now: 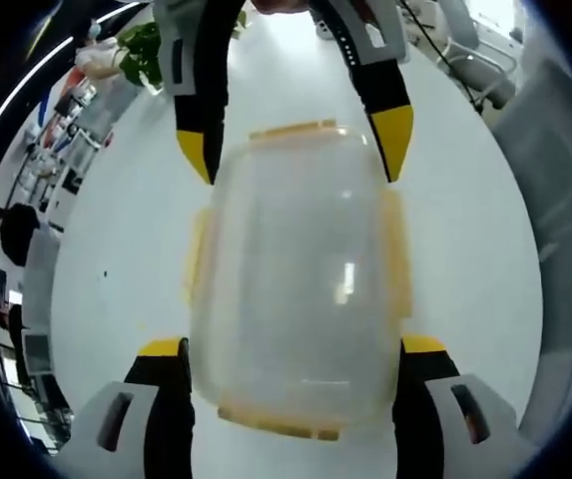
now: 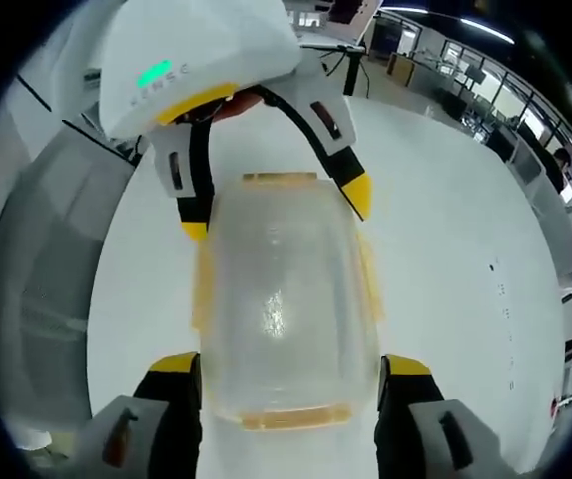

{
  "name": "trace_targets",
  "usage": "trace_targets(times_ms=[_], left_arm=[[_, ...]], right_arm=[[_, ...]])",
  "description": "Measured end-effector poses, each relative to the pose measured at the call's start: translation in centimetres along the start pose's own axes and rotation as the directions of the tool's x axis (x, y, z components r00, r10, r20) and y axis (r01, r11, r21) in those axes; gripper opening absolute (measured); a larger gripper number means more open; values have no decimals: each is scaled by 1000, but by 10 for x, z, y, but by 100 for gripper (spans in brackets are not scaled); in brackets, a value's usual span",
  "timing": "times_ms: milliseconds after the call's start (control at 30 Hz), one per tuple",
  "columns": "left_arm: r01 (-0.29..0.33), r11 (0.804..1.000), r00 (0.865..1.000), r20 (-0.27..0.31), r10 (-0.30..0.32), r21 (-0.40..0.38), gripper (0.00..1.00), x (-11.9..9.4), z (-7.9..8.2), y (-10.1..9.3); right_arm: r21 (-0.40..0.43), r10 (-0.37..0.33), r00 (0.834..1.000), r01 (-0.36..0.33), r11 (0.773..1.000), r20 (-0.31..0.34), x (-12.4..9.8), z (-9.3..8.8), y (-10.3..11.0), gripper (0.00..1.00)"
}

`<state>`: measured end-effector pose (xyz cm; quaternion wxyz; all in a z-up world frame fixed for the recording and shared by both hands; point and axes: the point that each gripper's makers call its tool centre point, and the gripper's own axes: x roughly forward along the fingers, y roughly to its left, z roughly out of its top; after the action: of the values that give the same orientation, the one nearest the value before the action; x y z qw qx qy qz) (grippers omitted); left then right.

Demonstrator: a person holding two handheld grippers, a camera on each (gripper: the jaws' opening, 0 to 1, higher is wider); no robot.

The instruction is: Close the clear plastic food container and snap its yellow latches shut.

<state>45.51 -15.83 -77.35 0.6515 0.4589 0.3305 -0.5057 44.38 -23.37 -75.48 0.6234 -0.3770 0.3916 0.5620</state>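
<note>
- Clear plastic container [image 1: 295,289] is sitting on the white desk [image 1: 465,249], its lid already on, yellow latches [image 1: 397,254] looking not yet snapped.
- Left gripper [image 1: 290,359] is straddling one end with wide fingers, seemingly without clamping.
- Right gripper [image 2: 290,374] is straddling the opposite end likewise.
- I judge: press each latch flat while steadying the box.
</note>
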Motion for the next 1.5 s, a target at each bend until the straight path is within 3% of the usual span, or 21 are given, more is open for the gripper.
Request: trace_targets(times_ms=[267,567,1167,1500], left_arm=[[-3,1000,1000,-8,3,-9,81,-11,-28,3],[-10,1000,1000,2,10,2,81,-16,-48,12],[-14,1000,999,31,14,0,81,-12,-56,40],[-3,1000,1000,31,3,4,81,-11,-56,46]], right_arm=[[-13,3,1000,-3,1000,-1,11,26,0,70],[-22,7,1000,-7,1000,-1,19,44,-8,70],[-10,-3,1000,3,1000,-3,23,55,-33,70],[-7,-5,1000,5,1000,-6,24,55,-39,70]])
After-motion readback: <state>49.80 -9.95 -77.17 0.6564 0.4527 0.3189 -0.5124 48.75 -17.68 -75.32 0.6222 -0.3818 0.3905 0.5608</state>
